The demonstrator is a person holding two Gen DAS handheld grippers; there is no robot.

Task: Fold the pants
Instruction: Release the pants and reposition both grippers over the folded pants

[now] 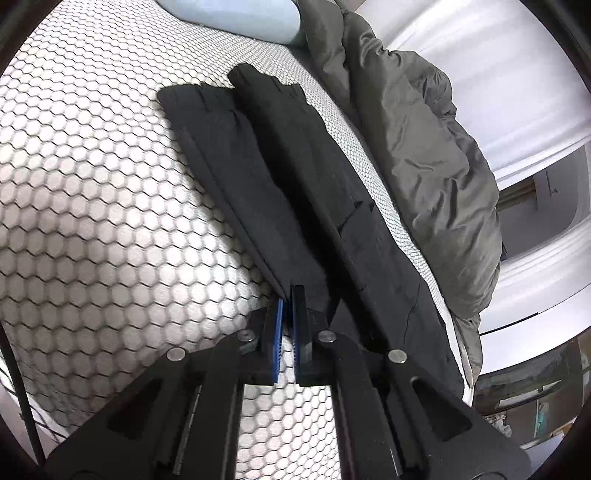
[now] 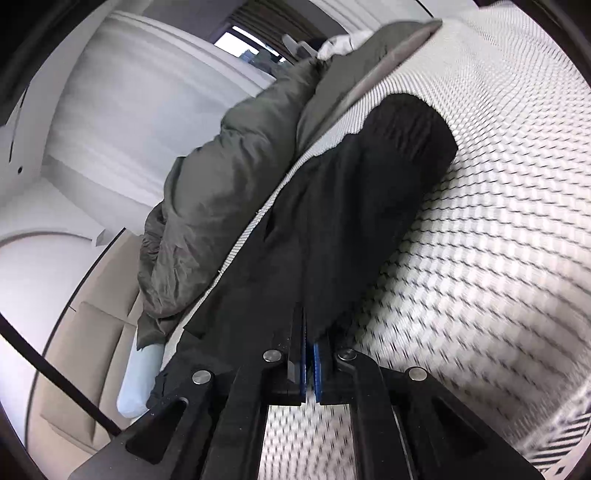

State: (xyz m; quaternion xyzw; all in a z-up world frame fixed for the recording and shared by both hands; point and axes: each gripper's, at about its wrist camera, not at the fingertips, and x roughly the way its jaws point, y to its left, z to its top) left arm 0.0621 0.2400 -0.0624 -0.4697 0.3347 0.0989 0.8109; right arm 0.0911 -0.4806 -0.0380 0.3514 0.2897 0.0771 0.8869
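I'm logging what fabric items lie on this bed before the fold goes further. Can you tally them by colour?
Black: 1, the long black fabric pants stretched along the mattress.
Grey: 1, the crumpled olive-grey puffy duvet beside them.
Light blue: 1, the soft pale blue pillow at the far end.
Total: 3, all on the white mattress cover with a honeycomb pattern.

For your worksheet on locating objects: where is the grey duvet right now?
In the left wrist view, the duvet lies bunched along the bed's right edge, just beyond the pants.
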